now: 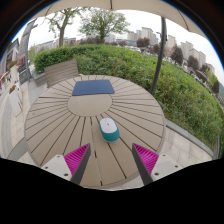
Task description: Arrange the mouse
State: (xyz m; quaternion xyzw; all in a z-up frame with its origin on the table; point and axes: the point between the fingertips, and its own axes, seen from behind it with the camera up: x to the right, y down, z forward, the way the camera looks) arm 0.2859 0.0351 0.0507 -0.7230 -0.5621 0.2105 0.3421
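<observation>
Mouse was seen lying on the round slatted table, just ahead of the gripper, whose fingers were spread apart and empty. Straddling it squarely before closing was judged best; the blue mat lay beyond.

Outdoor terrace: slatted round table, hedge, trees, buildings.

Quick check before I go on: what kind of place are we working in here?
Likely an outdoor terrace or rooftop garden. The mouse lies on a round slatted wooden table ahead of the open gripper, with a blue mat beyond, a hedge, and city buildings behind.
</observation>
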